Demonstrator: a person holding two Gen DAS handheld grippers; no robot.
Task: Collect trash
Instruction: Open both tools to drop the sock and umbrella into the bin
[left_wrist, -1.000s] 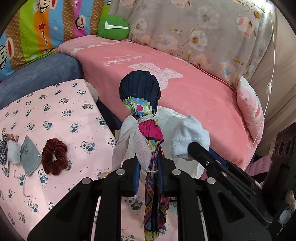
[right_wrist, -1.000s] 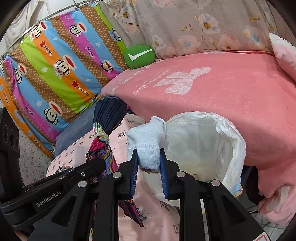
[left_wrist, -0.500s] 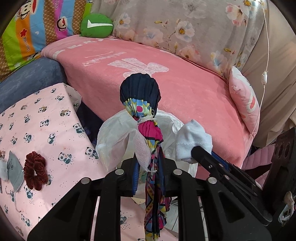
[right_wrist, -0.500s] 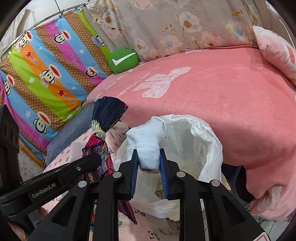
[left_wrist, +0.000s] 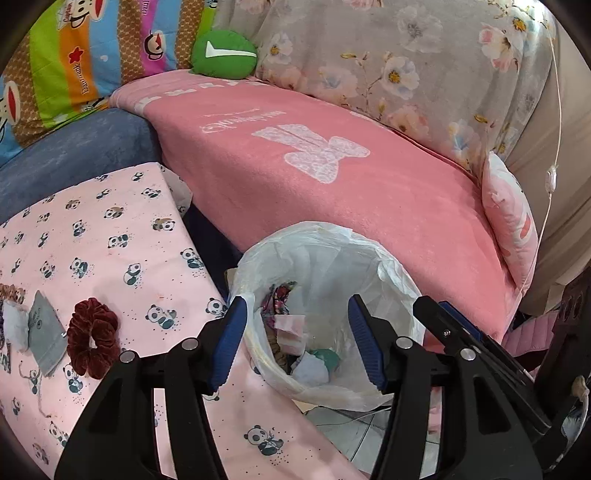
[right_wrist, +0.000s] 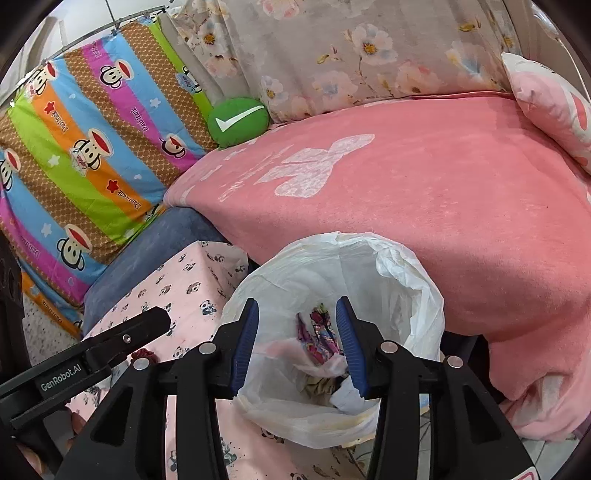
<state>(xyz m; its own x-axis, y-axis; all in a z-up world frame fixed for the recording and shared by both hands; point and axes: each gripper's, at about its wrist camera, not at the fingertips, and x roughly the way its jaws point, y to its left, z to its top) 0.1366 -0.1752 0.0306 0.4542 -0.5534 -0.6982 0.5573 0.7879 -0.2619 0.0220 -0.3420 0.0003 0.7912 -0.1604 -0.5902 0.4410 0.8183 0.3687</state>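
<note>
A trash bin lined with a white plastic bag (left_wrist: 391, 273) stands between the panda-print table and the pink sofa; it also shows in the right wrist view (right_wrist: 410, 273). Inside lie the multicoloured cloth (right_wrist: 321, 332), a white sock (left_wrist: 310, 369) and other scraps. My left gripper (left_wrist: 299, 339) is open and empty above the bin. My right gripper (right_wrist: 297, 347) is open and empty above the bin too. On the table lie a dark red scrunchie (left_wrist: 92, 338), a grey cloth piece (left_wrist: 44, 332) and a white sock (left_wrist: 14, 326).
The pink panda-print table (left_wrist: 110, 236) is at the left. A pink-covered sofa (left_wrist: 332, 177) runs behind the bin, with a green check-mark cushion (left_wrist: 223, 53), striped monkey-print pillow (right_wrist: 92, 147) and a pink pillow (left_wrist: 509, 218). Tiled floor (left_wrist: 343, 428) shows below the bin.
Both grippers have opened. The multicoloured cloth left my left gripper and the white sock left my right gripper; both now lie in the bin.
</note>
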